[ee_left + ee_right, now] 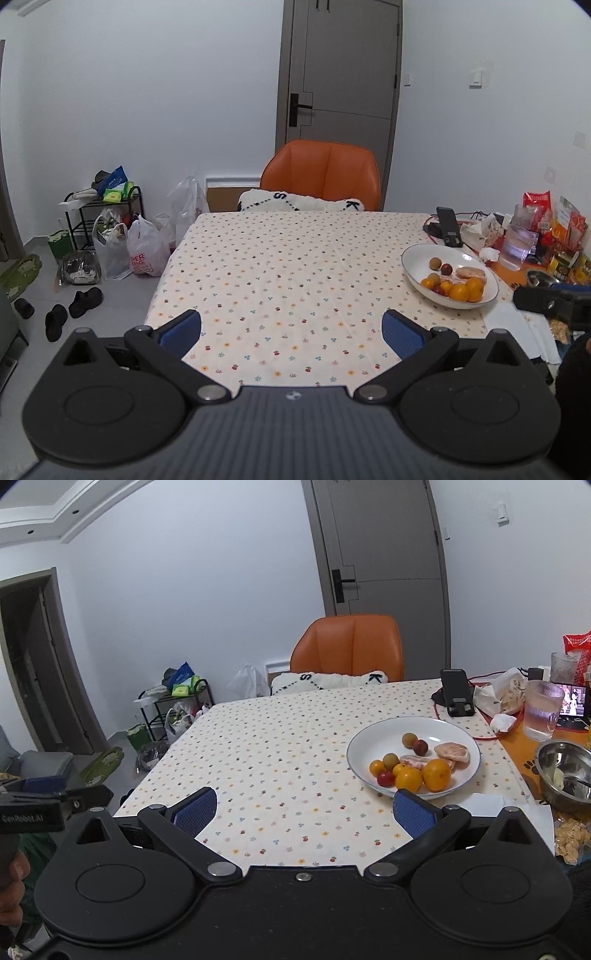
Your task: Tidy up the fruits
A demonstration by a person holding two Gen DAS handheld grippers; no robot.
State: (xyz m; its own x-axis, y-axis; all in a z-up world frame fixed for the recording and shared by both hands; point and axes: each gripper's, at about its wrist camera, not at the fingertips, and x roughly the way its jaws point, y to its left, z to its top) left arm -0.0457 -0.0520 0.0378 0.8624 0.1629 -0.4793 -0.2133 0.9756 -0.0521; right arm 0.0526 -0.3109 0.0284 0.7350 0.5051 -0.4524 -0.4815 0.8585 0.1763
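Both the left gripper (291, 334) and right gripper (304, 812) hang wide open, empty, short of the white plate (373, 736). Its oranges (437, 774) lie touching; a careless pinch could roll them out.

A white plate (413, 792) with a thin dark rim sits at centre right of the right wrist view, holding all the fruits. Two big oranges (437, 774) lie at its near edge, beside small orange and red fruits (385, 778). Peeled citrus pieces (452, 752) lie further back, and two small brownish fruits (410, 740) behind them.
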